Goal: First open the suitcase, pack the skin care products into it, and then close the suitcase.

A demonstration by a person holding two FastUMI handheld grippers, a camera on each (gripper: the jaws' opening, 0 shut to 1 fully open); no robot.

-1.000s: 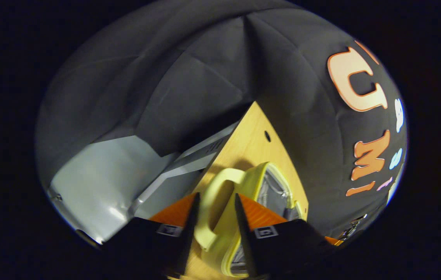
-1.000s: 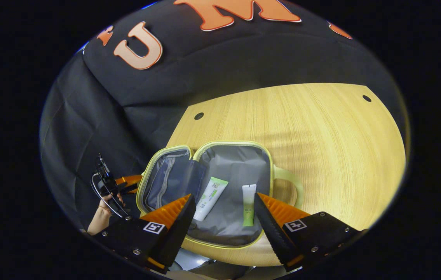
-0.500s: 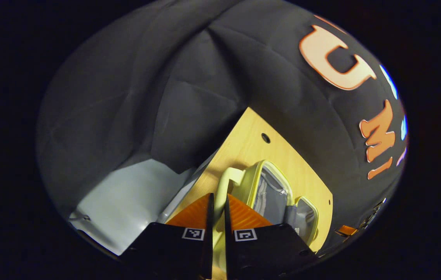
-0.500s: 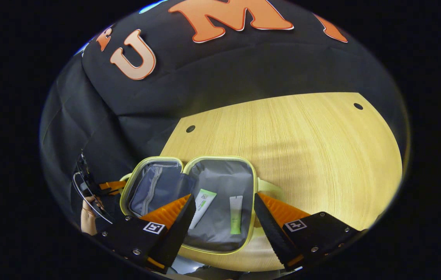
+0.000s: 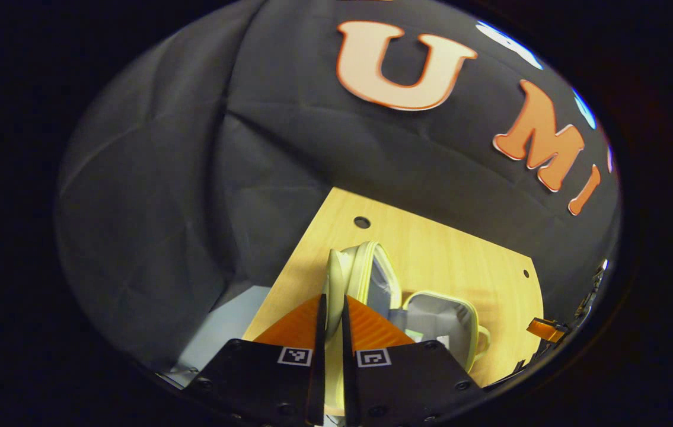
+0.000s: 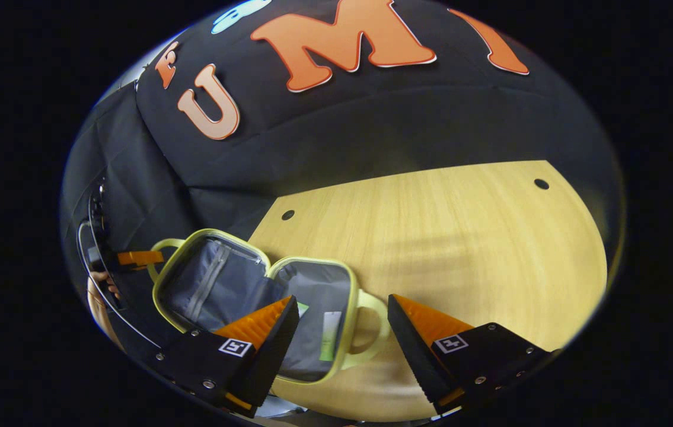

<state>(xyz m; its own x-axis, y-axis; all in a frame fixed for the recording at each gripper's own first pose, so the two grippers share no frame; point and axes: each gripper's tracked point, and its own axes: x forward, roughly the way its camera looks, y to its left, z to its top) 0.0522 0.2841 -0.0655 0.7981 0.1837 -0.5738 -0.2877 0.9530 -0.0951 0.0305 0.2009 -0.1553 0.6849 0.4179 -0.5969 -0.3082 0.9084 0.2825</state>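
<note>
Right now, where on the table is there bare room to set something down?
The wooden table is bare to the right of the suitcase, out to the far corner hole. The near-left corner is crowded: suitcase and left hand-held gripper shut on its handle.

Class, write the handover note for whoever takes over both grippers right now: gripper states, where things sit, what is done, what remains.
Left gripper: shut on the lid handle, with the lid raised partway off the table.
Right gripper: open, holding nothing, hovering above the suitcase.
Two skin care tubes lie inside the base half.
Done: suitcase opened, tubes packed.
Left: swing the lid fully over and shut the suitcase.
</note>
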